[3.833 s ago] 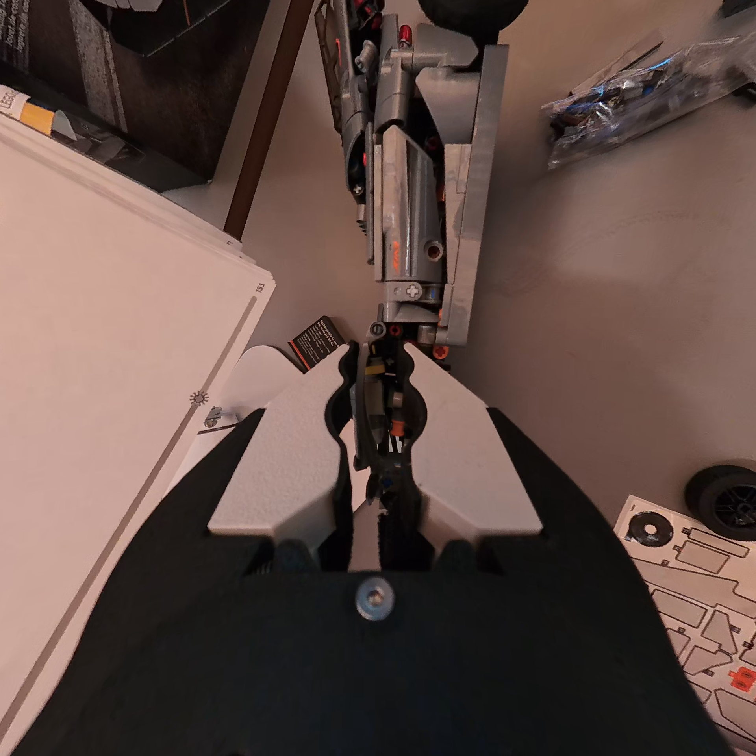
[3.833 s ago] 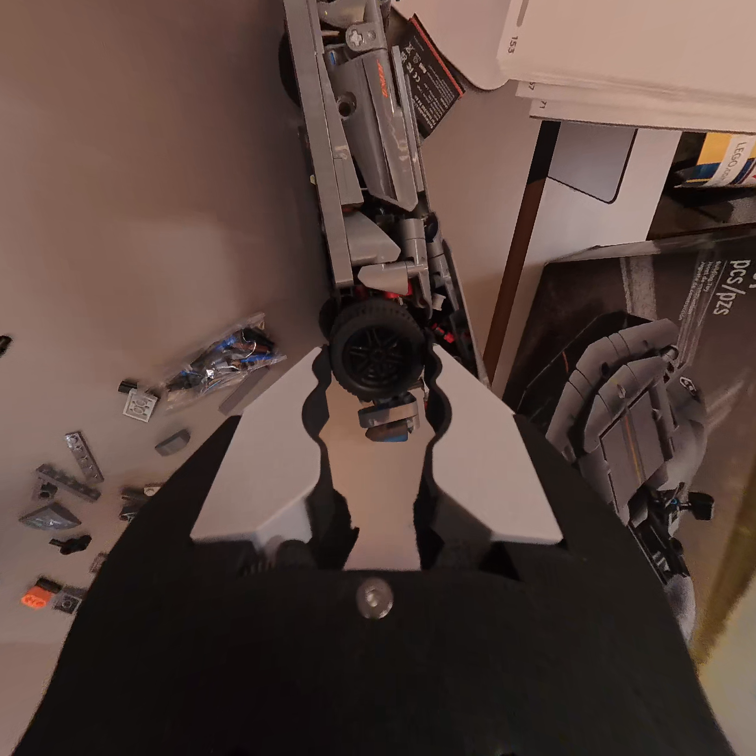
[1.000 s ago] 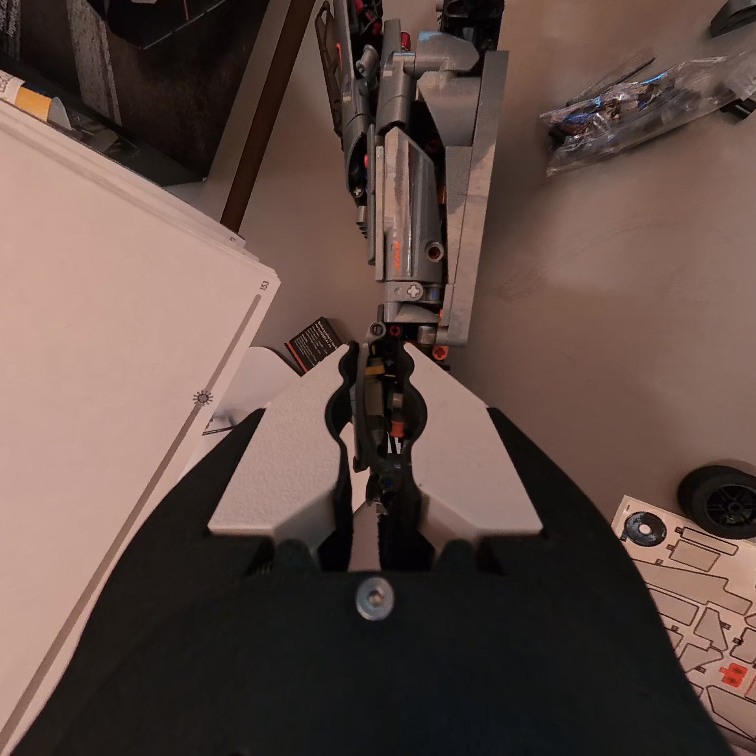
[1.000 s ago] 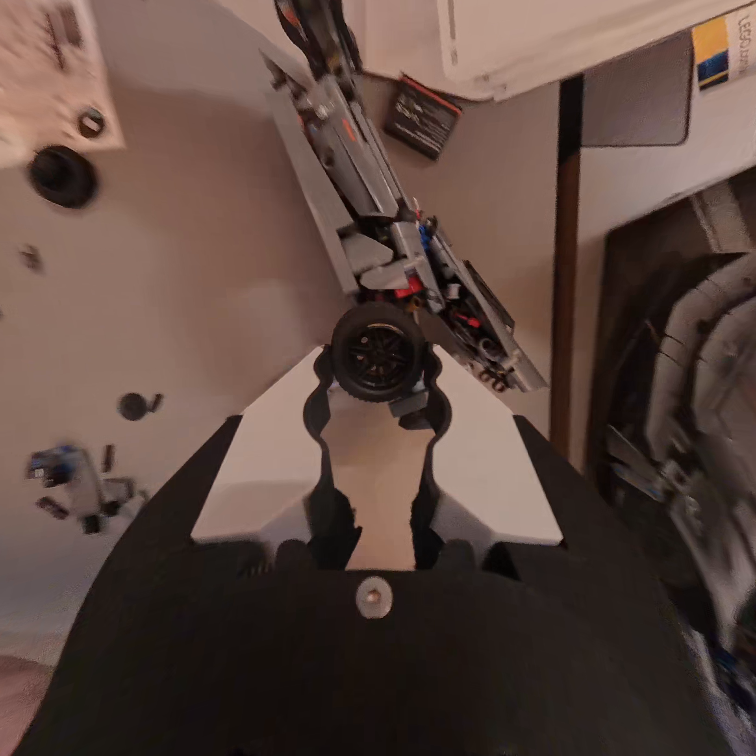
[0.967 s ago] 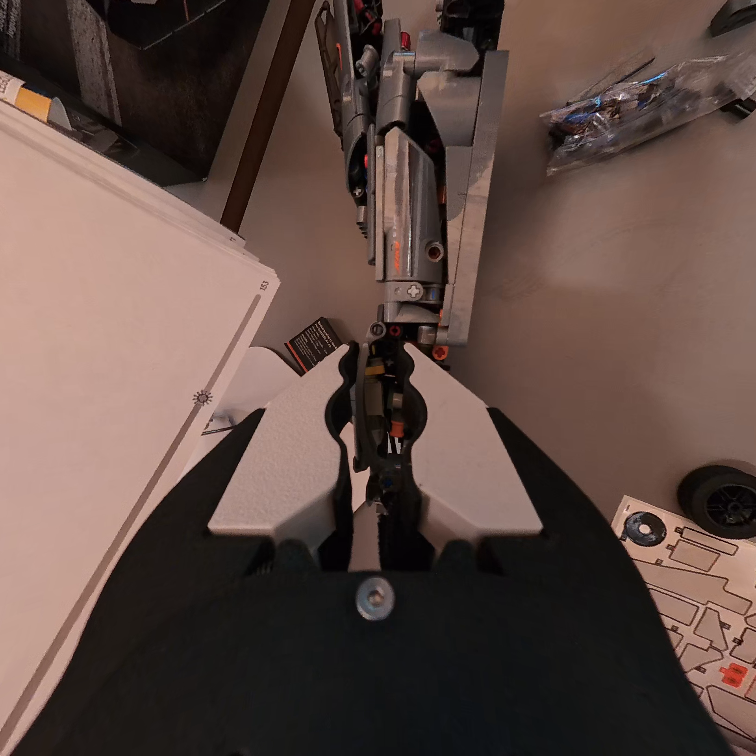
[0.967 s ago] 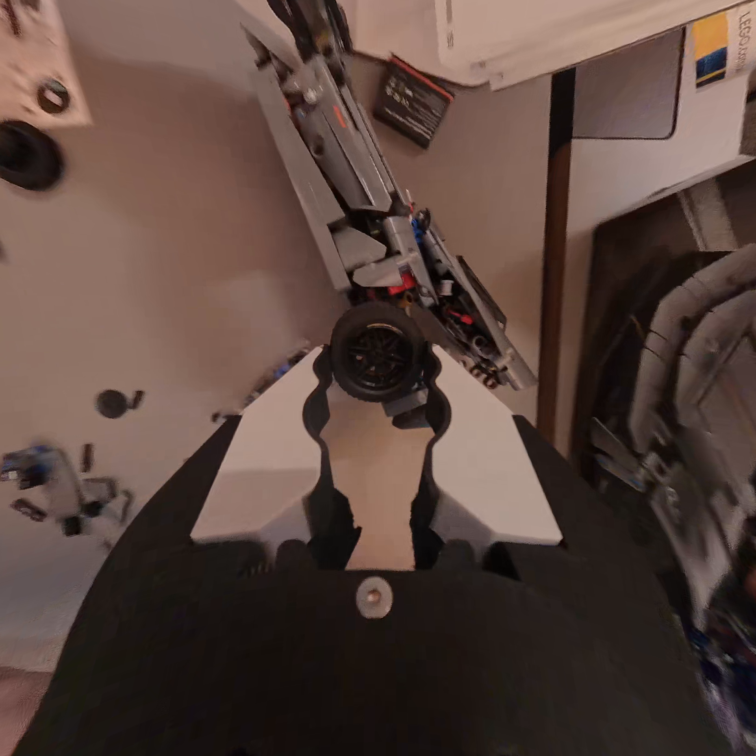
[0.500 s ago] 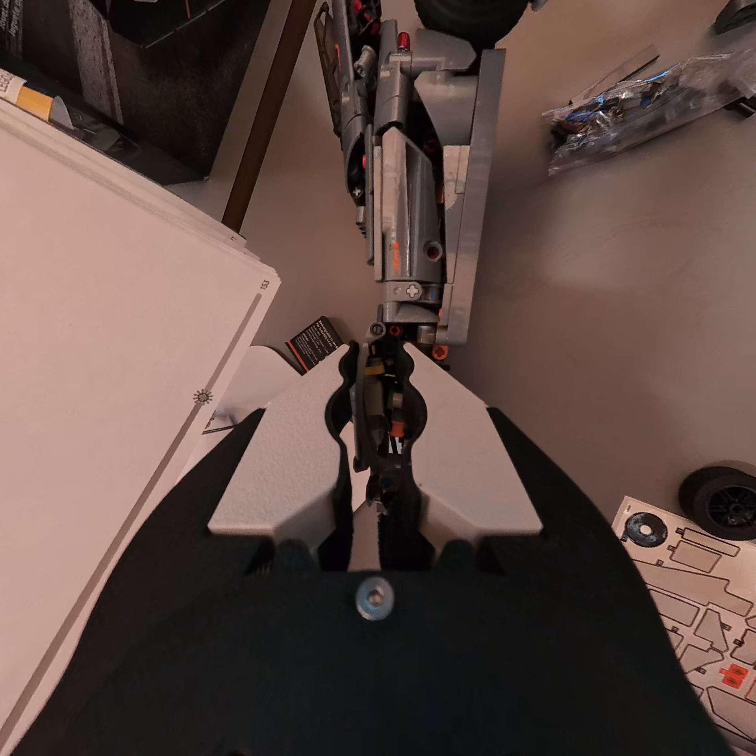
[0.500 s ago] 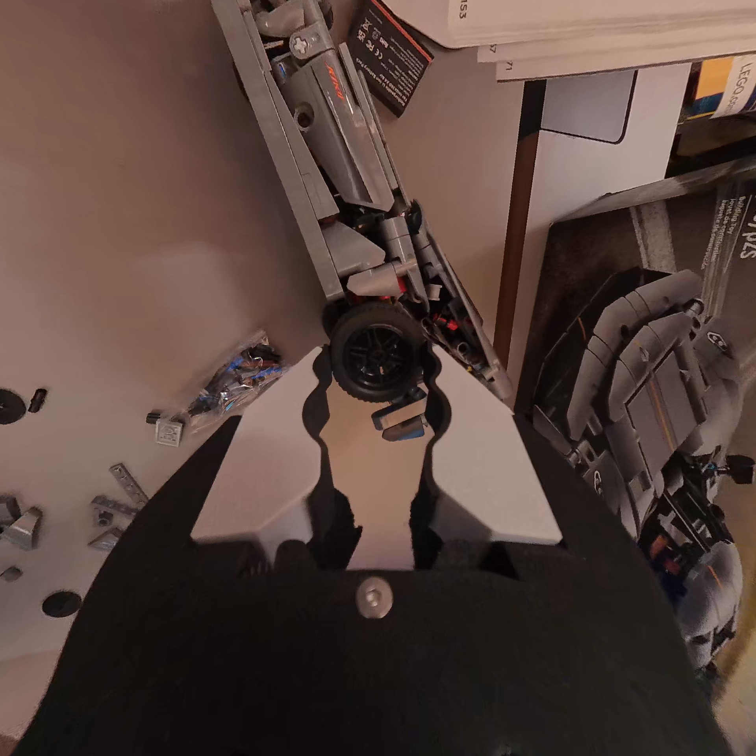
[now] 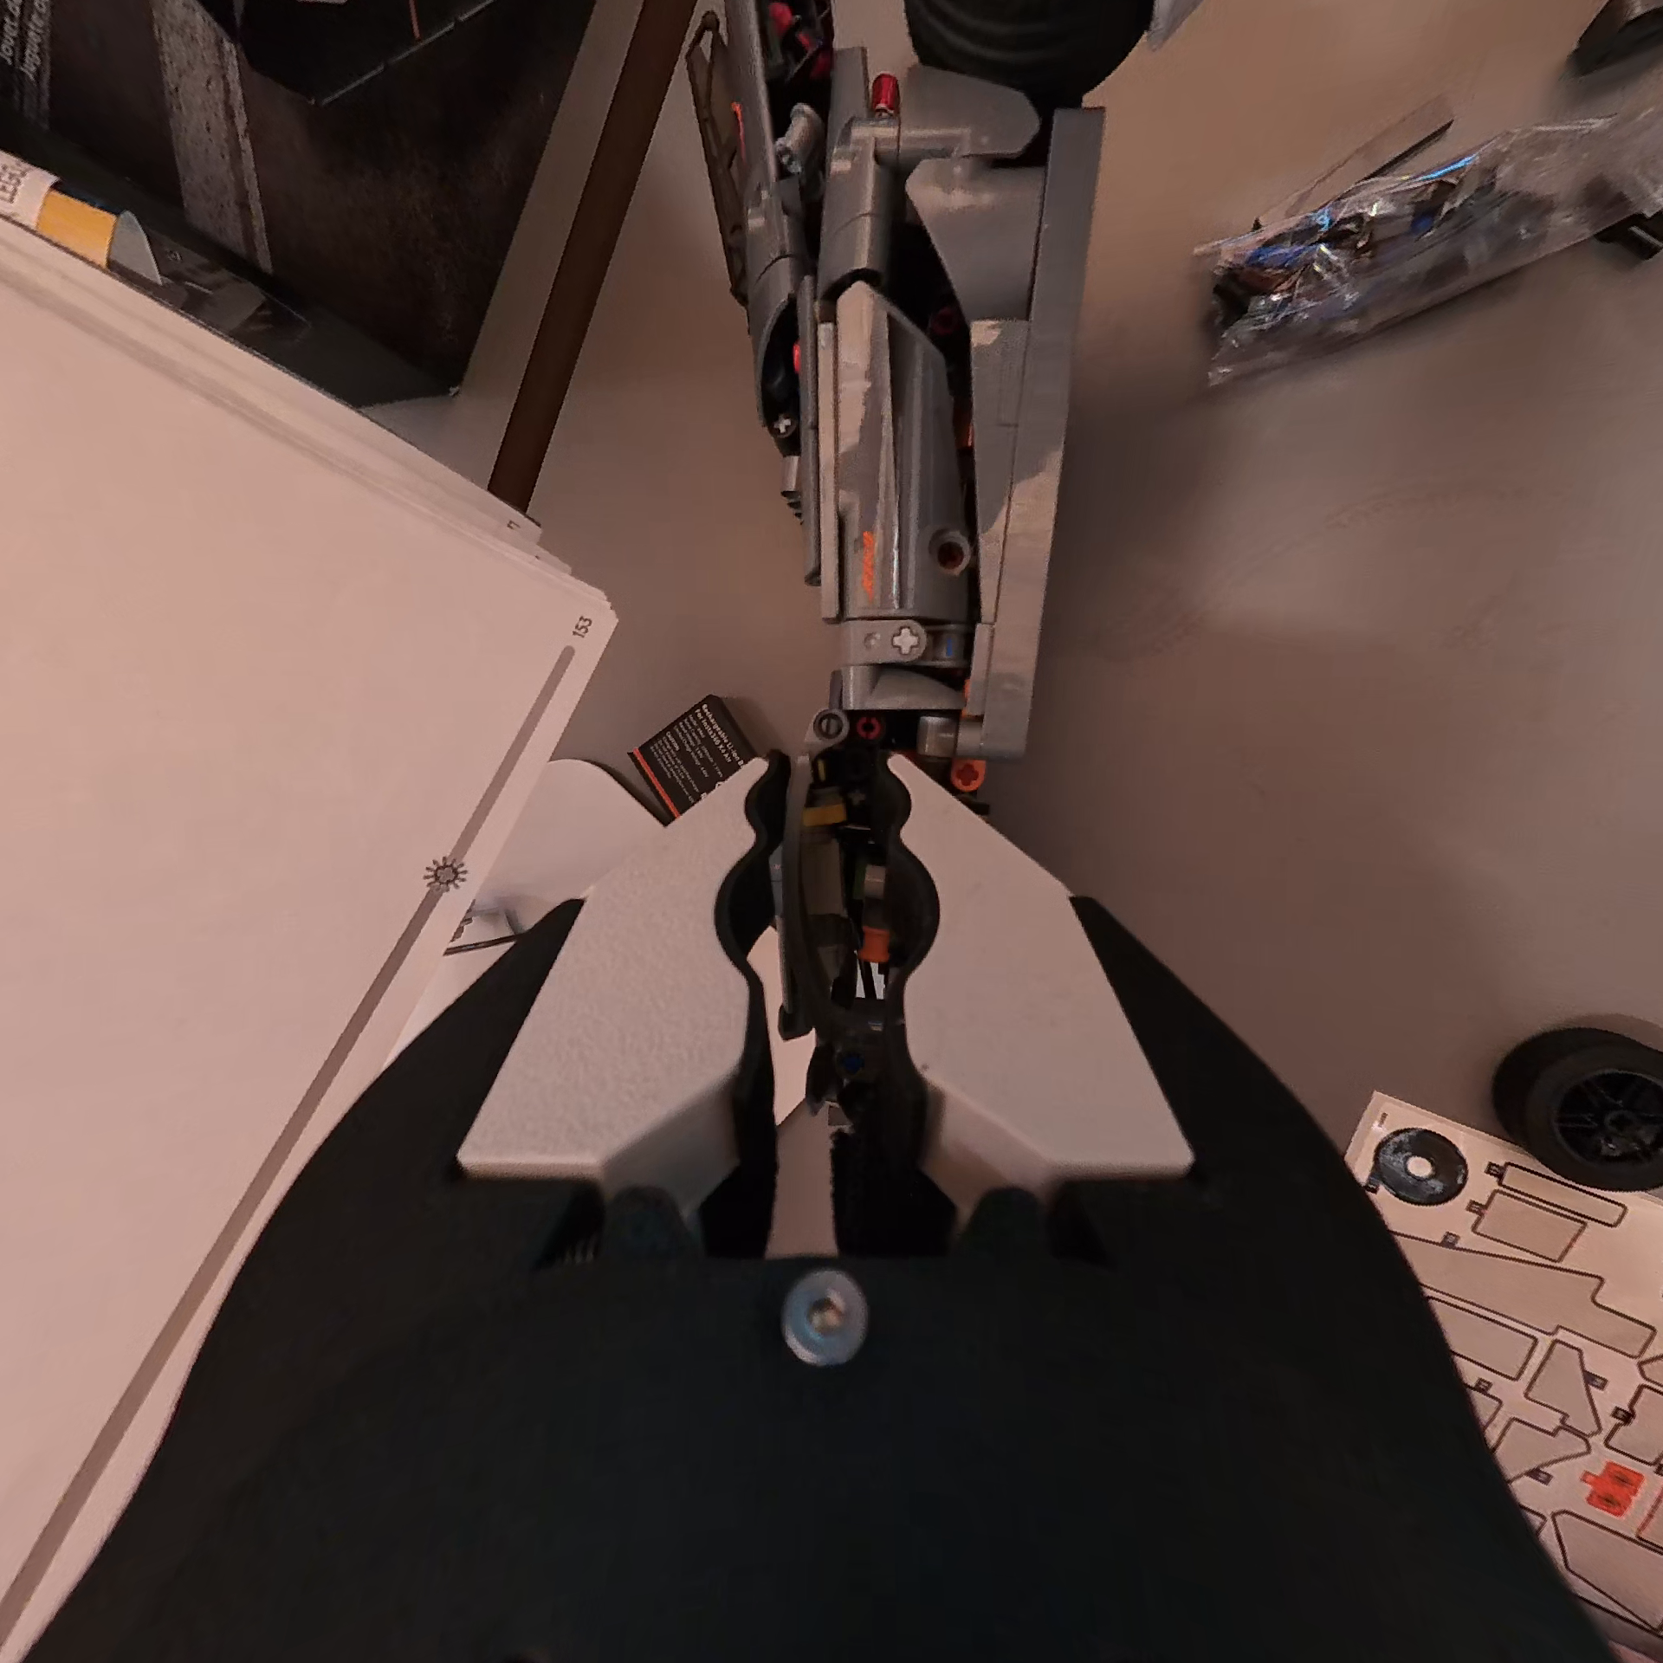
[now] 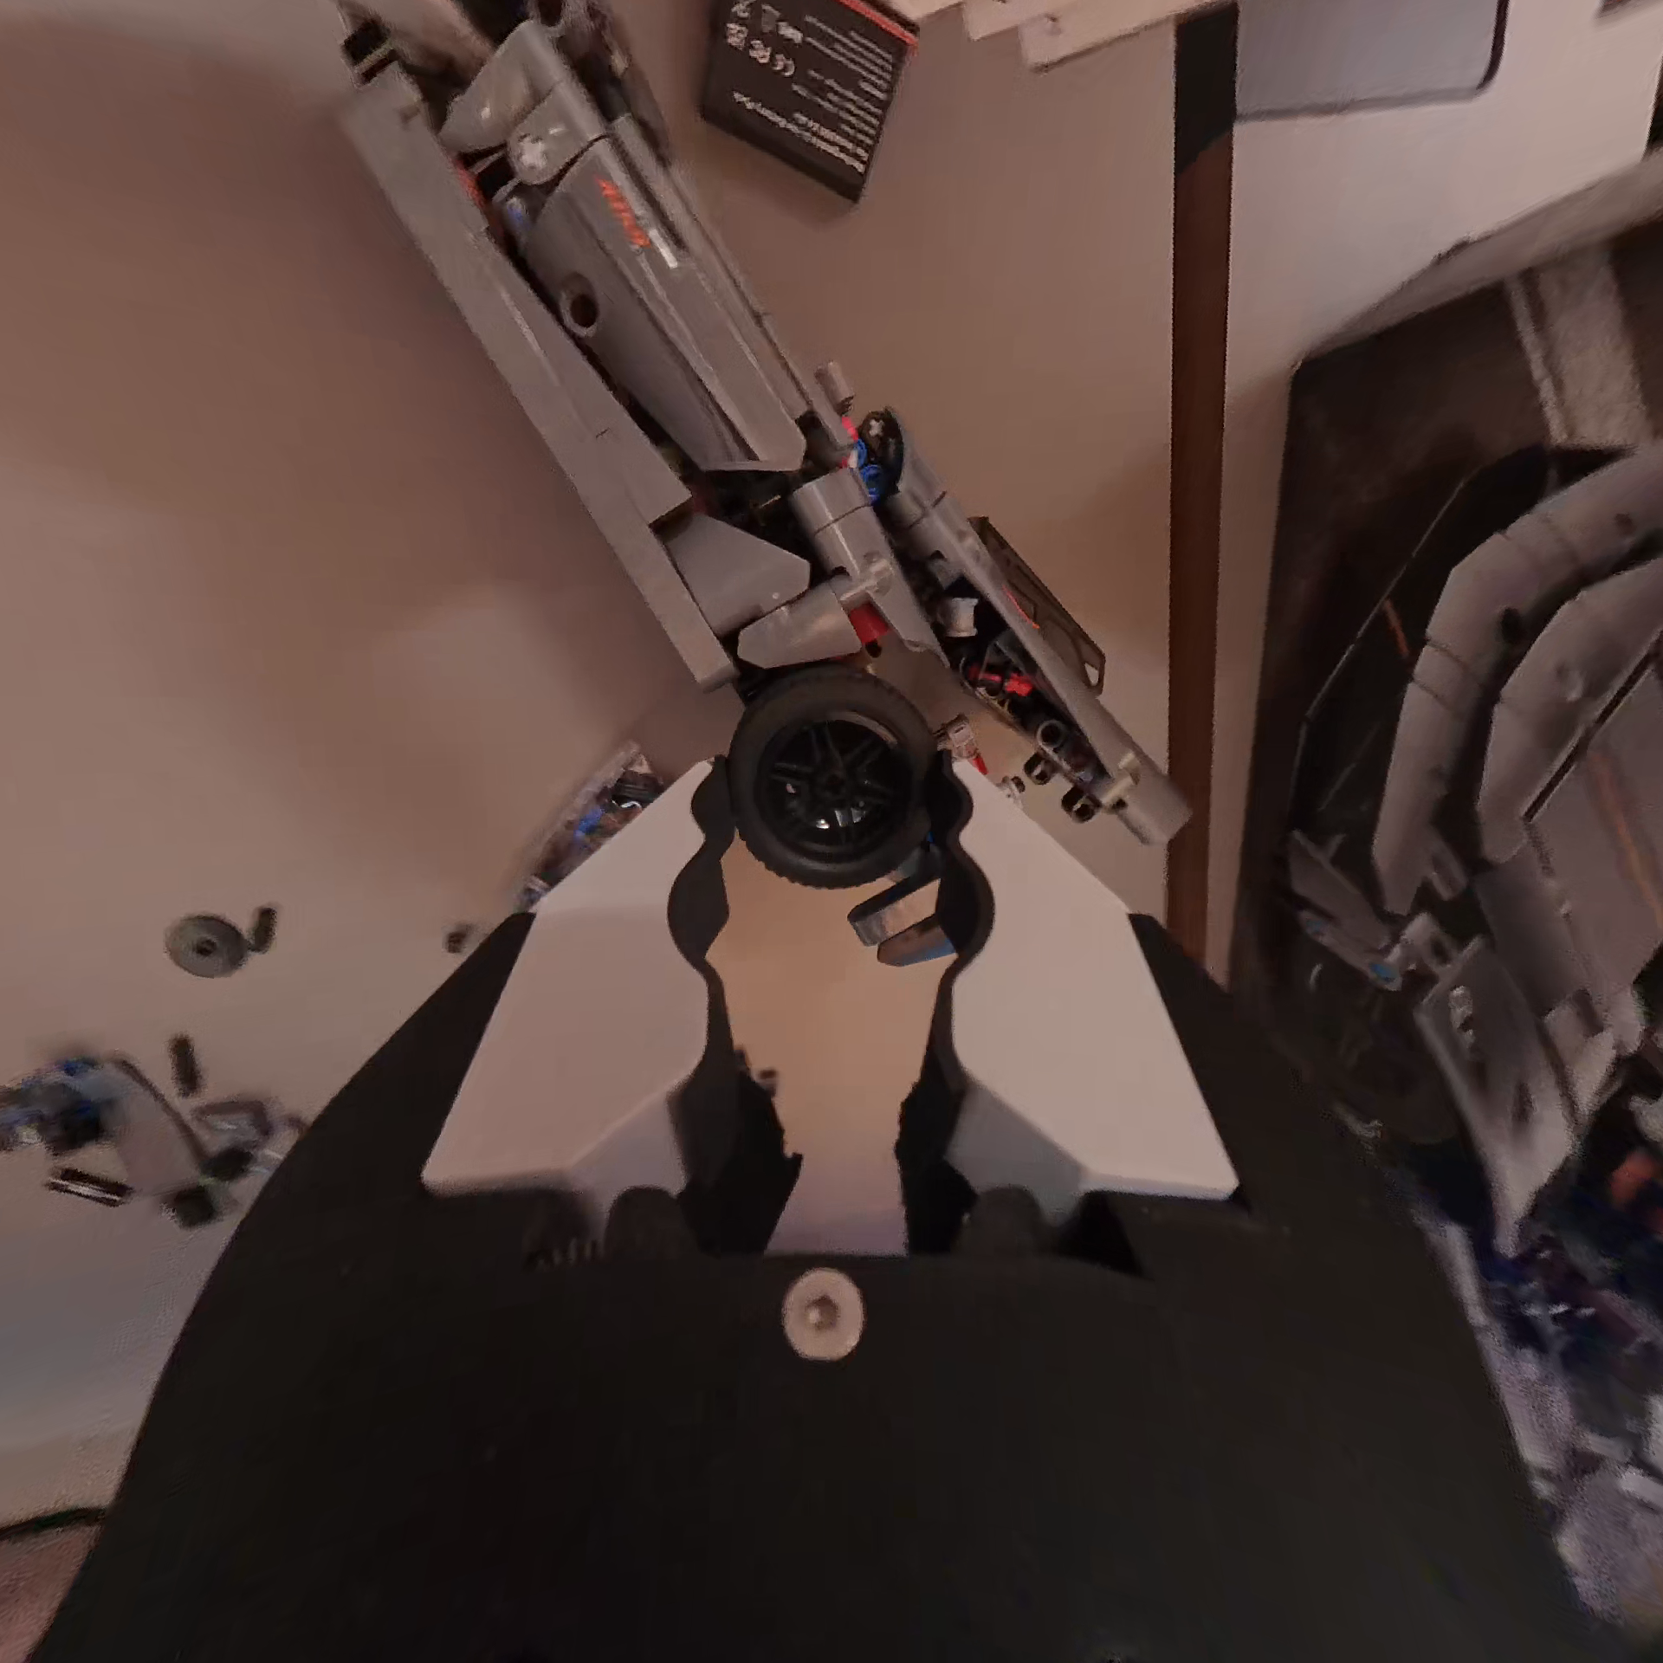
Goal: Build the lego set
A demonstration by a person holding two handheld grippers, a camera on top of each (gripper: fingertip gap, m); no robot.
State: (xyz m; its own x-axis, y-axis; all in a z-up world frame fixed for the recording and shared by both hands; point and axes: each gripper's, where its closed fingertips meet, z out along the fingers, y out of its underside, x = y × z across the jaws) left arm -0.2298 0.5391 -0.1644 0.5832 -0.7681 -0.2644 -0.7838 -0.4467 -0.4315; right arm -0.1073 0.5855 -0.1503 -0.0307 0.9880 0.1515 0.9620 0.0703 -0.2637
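While our left tool [image 9: 832,864] is clenching the car body's [image 9: 909,468] front end, our right tool [image 10: 832,810] is gripping the wheel [image 10: 830,778] at its rear; we are keeping it square to the axle.

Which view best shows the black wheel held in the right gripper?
The right wrist view: the wheel sits face-on between the right gripper fingers, spokes visible, against the grey car. The left wrist view shows only its cropped edge at the top.
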